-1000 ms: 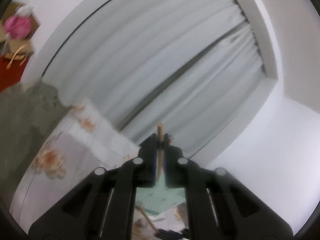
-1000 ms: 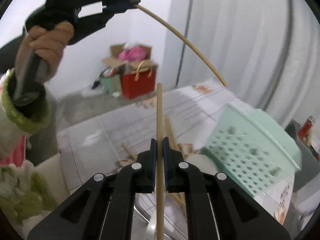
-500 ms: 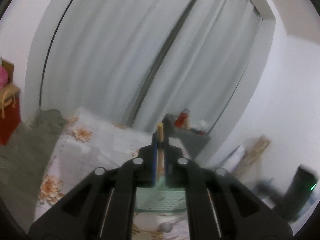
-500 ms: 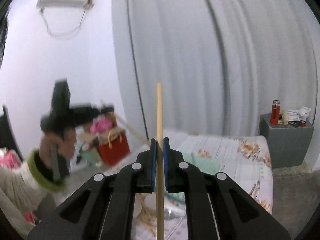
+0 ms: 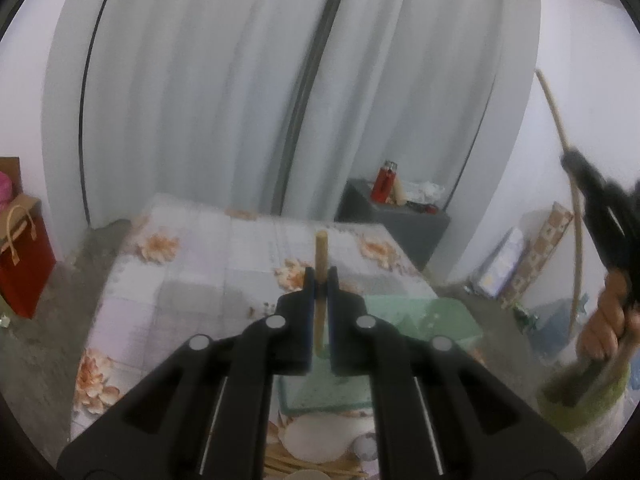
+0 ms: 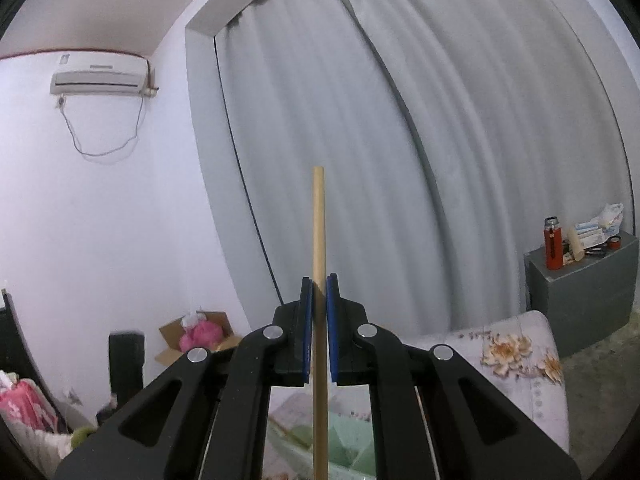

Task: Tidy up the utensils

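a thin wooden chopstick (image 5: 321, 280) is clenched in the left gripper (image 5: 321, 276) above the pale green perforated plastic basket (image 5: 440, 316); another wooden chopstick (image 6: 319, 240) is clenched in the right gripper (image 6: 319, 284).

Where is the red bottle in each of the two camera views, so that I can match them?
Left wrist view: the red bottle stands on the grey cabinet, upper centre-right, beyond the flowered table.
Right wrist view: the red bottle is at the right edge, on the same grey cabinet.
Shared landmark: the grey curtain behind it.
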`<state>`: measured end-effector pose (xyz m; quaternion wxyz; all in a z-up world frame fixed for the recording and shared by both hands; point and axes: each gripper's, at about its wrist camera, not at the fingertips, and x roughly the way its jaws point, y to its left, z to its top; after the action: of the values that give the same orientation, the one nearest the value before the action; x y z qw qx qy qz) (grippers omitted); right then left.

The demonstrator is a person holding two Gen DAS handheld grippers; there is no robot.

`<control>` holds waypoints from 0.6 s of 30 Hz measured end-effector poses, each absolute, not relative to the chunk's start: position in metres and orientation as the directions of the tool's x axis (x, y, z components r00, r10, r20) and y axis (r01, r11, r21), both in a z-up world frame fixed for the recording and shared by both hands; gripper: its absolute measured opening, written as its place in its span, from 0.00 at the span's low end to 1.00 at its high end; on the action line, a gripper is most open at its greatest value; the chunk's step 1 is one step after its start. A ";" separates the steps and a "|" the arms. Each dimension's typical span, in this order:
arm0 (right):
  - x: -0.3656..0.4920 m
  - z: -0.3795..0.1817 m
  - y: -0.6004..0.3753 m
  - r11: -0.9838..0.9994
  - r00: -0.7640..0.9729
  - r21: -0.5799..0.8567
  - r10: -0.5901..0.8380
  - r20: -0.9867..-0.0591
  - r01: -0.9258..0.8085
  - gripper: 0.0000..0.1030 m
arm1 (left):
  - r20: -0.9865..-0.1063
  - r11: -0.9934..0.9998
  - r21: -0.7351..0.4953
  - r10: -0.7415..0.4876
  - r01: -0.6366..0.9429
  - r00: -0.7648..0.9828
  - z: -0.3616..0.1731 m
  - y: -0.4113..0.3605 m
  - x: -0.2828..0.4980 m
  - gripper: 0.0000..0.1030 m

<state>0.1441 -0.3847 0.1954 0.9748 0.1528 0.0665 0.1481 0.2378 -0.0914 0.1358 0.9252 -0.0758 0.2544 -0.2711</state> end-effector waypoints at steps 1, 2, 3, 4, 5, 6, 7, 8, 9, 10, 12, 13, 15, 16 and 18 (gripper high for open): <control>0.150 0.193 -0.384 0.910 0.948 0.317 0.306 -0.083 -0.266 0.07 | -0.432 0.842 -0.280 -0.539 0.461 0.723 0.133 -0.091 0.238 0.04; 0.156 0.190 -0.383 0.910 0.949 0.318 0.305 -0.083 -0.265 0.07 | -0.433 0.839 -0.286 -0.543 0.462 0.719 0.132 -0.089 0.237 0.08; 0.164 0.186 -0.381 0.912 0.950 0.317 0.301 -0.084 -0.261 0.07 | -0.430 0.836 -0.293 -0.548 0.463 0.717 0.131 -0.087 0.236 0.15; 0.168 0.183 -0.378 0.916 0.952 0.311 0.292 -0.088 -0.253 0.07 | -0.424 0.837 -0.298 -0.547 0.459 0.722 0.131 -0.084 0.234 0.18; 0.177 0.177 -0.376 0.924 0.955 0.297 0.278 -0.097 -0.239 0.07 | -0.415 0.837 -0.301 -0.546 0.457 0.727 0.131 -0.081 0.229 0.22; 0.183 0.172 -0.376 0.929 0.957 0.291 0.270 -0.105 -0.230 0.07 | -0.404 0.833 -0.310 -0.551 0.458 0.730 0.130 -0.075 0.225 0.25; 0.188 0.168 -0.375 0.932 0.958 0.288 0.263 -0.112 -0.222 0.07 | -0.400 0.832 -0.313 -0.554 0.459 0.730 0.130 -0.074 0.223 0.25; 0.193 0.164 -0.374 0.933 0.959 0.288 0.259 -0.119 -0.216 0.07 | -0.396 0.830 -0.317 -0.556 0.460 0.730 0.129 -0.071 0.220 0.27; 0.200 0.159 -0.374 0.934 0.959 0.291 0.253 -0.128 -0.208 0.07 | -0.392 0.828 -0.321 -0.558 0.459 0.732 0.128 -0.067 0.216 0.28; 0.206 0.155 -0.374 0.935 0.959 0.293 0.248 -0.136 -0.200 0.07 | -0.390 0.827 -0.325 -0.559 0.458 0.732 0.127 -0.064 0.213 0.28; 0.215 0.147 -0.372 0.944 0.961 0.278 0.229 -0.152 -0.181 0.07 | -0.385 0.821 -0.340 -0.566 0.458 0.729 0.124 -0.057 0.207 0.29; 0.219 0.144 -0.371 0.947 0.962 0.270 0.221 -0.160 -0.173 0.07 | -0.384 0.820 -0.349 -0.567 0.454 0.729 0.122 -0.053 0.205 0.29; 0.225 0.136 -0.369 0.951 0.960 0.261 0.214 -0.180 -0.163 0.07 | -0.380 0.818 -0.361 -0.567 0.448 0.731 0.119 -0.045 0.201 0.29; 0.226 0.133 -0.369 0.953 0.959 0.258 0.212 -0.188 -0.160 0.07 | -0.377 0.818 -0.366 -0.567 0.444 0.732 0.118 -0.041 0.199 0.29; 0.228 0.128 -0.367 0.959 0.958 0.243 0.200 -0.204 -0.148 0.07 | -0.374 0.817 -0.378 -0.565 0.436 0.735 0.115 -0.033 0.196 0.30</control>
<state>0.2276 -0.3668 0.1281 0.9830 0.1134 0.1140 0.0886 0.1961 -0.0329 0.1152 0.9219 -0.1336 0.2422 -0.2714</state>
